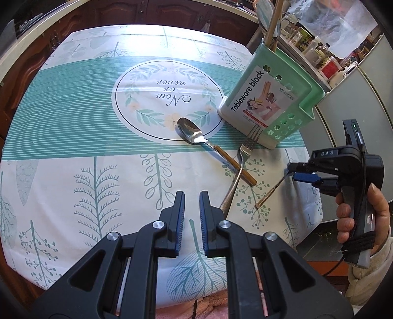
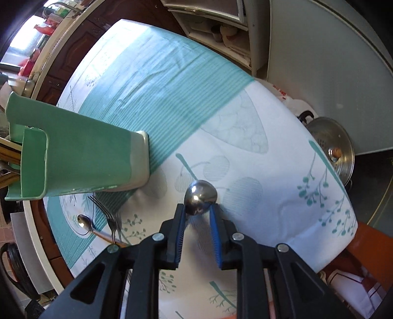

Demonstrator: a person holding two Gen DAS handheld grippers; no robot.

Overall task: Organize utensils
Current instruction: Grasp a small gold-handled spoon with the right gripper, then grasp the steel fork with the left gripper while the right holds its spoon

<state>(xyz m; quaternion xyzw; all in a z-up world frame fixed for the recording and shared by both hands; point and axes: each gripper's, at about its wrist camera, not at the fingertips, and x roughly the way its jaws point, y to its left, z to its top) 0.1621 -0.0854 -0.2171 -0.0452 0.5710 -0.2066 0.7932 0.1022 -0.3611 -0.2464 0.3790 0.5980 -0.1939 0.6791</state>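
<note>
Tablecloth (image 1: pixel 73 137) with a teal band, leaf prints and a round "Now or never" emblem covers the table. Green utensil holder (image 1: pixel 272 98), labelled "Tableware block", stands on the cloth at the far right, with wooden handles (image 1: pixel 273 22) rising from its top. Spoon with a brown handle (image 1: pixel 211 147) lies just before the holder, bowl up on the emblem's rim. Fork (image 1: pixel 239 169) lies beside it, tines near the holder's base, its handle crossing over the spoon's handle.

Left gripper (image 1: pixel 191 211) hangs above the near part of the cloth with its blue-padded jaws drawn close together, a narrow gap between them and nothing in it.

Right gripper (image 2: pixel 197 216), carried in a person's hand (image 1: pixel 356 216) at the table's right edge, is clamped on a second spoon (image 2: pixel 201 197): in its own wrist view the pads press on either side of the bowl's lower part, and the rounded steel bowl juts beyond the fingertips. In the left wrist view this spoon's slim brass-coloured handle (image 1: pixel 267 195) slants down from the jaws, and whether its tip touches the cloth cannot be told. Steel pot lid (image 2: pixel 331 152) shows beyond the table's edge.
</note>
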